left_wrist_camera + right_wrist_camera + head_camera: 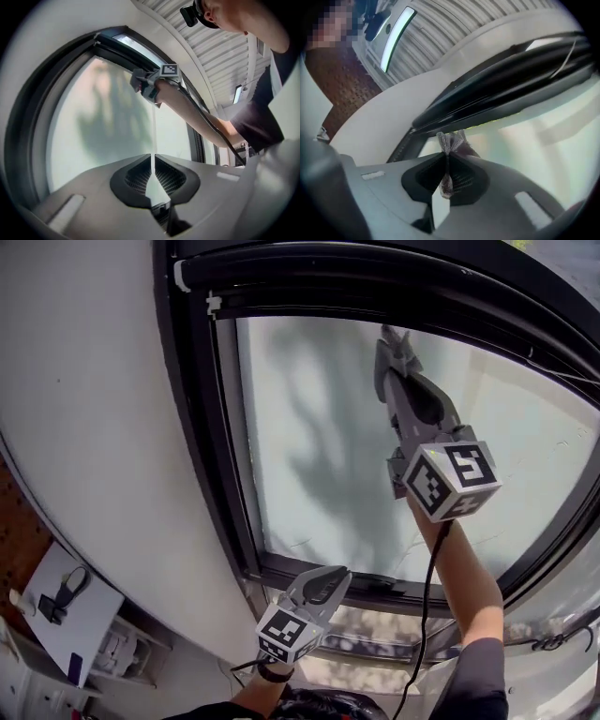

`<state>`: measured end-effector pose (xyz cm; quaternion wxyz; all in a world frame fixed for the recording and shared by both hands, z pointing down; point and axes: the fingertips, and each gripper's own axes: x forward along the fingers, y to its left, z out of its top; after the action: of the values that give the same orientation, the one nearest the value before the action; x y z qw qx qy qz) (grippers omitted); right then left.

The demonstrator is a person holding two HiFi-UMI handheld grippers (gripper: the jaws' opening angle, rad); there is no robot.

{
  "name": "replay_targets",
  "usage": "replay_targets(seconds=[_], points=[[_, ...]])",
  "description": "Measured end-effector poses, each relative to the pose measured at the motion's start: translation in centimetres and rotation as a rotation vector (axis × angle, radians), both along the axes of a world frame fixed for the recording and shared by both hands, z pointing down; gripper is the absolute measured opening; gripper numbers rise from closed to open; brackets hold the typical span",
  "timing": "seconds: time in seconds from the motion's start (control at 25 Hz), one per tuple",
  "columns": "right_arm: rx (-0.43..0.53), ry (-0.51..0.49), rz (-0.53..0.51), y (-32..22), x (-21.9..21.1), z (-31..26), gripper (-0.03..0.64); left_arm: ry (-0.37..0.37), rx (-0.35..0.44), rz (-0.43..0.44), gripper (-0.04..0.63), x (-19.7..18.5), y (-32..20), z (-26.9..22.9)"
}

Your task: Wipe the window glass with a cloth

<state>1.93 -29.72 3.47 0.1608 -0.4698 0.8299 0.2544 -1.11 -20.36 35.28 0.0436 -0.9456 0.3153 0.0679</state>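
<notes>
Seemingly mid-wipe high on glass [319, 446], with cloth [450, 143] pinched in right gripper [392, 343] and left gripper [153, 157] near-closed, empty. Likely calls next for sweeping across, keeping contact.

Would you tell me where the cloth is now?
High on the right in the head view, the cloth is pinched in the right gripper by the window's top frame.

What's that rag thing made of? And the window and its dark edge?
The cloth looks like thin grey mesh fabric: fine grid texture, bunched folds. The window glass seems frosted, milky with blurry shadows. The frame looks dark, smooth metal or plastic.
</notes>
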Motion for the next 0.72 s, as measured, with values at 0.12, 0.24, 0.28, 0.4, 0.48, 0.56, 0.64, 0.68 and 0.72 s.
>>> replay_targets(seconds=[0.12,0.24,0.28,0.4,0.48,0.56,0.64,0.68,0.72], points=[[-0.102,0.045,-0.184,-3.3,-11.4,1.7,0.025,0.038,-0.003,-0.126,0.018,-5.7,-0.7,-0.1],[-0.216,0.029,-0.324,-5.5,-18.8,2.9,0.025,0.038,-0.018,-0.203,0.018,-9.9,-1.0,0.2],[-0.239,0.020,-0.354,-5.9,-20.1,3.0,0.025,0.035,-0.021,-0.213,0.018,-10.6,-1.1,0.3],[-0.256,0.013,-0.337,-7.0,-20.6,3.0,0.025,0.047,-0.027,-0.226,0.018,-11.8,-1.1,0.5],[-0.235,0.023,-0.251,-7.5,-18.5,2.9,0.025,0.050,-0.036,-0.217,0.020,-11.8,-1.4,0.7],[-0.214,0.010,-0.189,-7.2,-15.0,2.4,0.025,0.044,-0.046,-0.191,0.018,-11.0,-1.7,0.9],[-0.189,-0.010,-0.133,-6.2,-10.6,1.8,0.025,0.034,-0.051,-0.142,0.018,-9.3,-2.0,1.0],[-0.175,-0.016,-0.089,-5.6,-8.0,1.6,0.025,0.027,-0.052,-0.106,0.018,-8.0,-2.0,1.0],[-0.163,-0.022,-0.037,-5.0,-5.1,1.5,0.025,0.020,-0.050,-0.066,0.020,-6.5,-1.9,1.0]])
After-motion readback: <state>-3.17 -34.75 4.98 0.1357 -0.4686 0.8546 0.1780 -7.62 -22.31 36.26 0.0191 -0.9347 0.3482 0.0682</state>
